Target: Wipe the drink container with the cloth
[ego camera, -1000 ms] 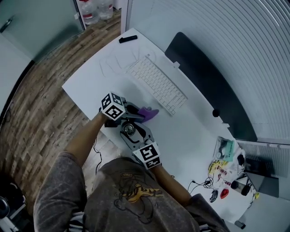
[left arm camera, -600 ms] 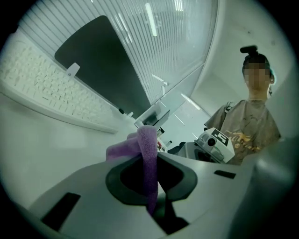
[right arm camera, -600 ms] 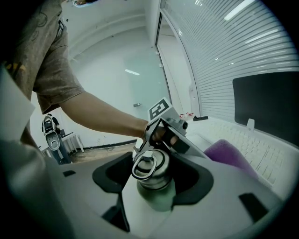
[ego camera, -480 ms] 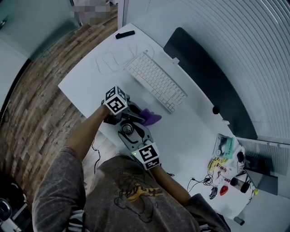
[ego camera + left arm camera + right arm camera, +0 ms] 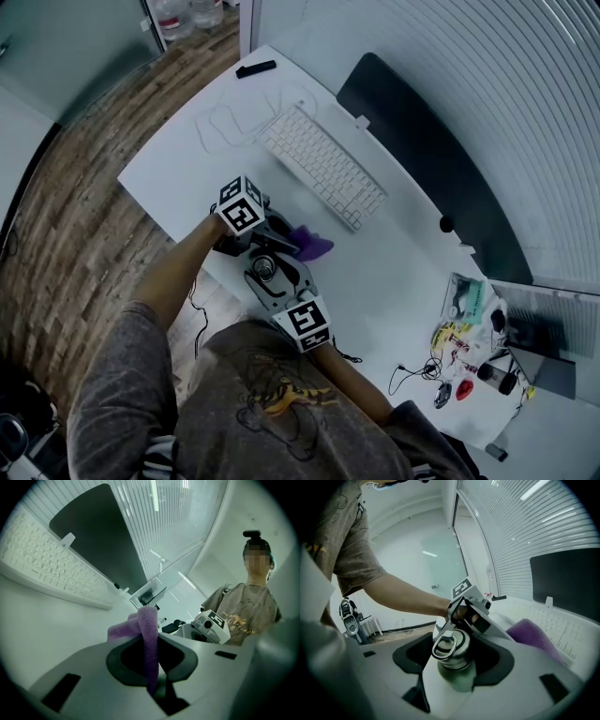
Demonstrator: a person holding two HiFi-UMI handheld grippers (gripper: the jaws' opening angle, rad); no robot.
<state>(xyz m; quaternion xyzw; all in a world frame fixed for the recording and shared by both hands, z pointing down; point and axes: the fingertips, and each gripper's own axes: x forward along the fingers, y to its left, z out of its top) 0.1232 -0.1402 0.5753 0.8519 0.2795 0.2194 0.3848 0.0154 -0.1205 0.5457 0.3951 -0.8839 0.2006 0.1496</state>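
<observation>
Drink container (image 5: 451,649), a green metal bottle w/ steel ring-top cap, sat clamped in the right gripper (image 5: 454,667) at the near edge of the white desk (image 5: 187,159), its lower body hidden by the jaws & only the cap showing in head view. Beside it the left gripper (image 5: 151,660) was pinched on the purple fleecy cloth (image 5: 146,623); whether cloth touched bottle couldn't be made out. Vs 1 sec ago, the left gripper's marker cube (image 5: 239,204) had tilted a bit, while bottle & right gripper kept their spot.
</observation>
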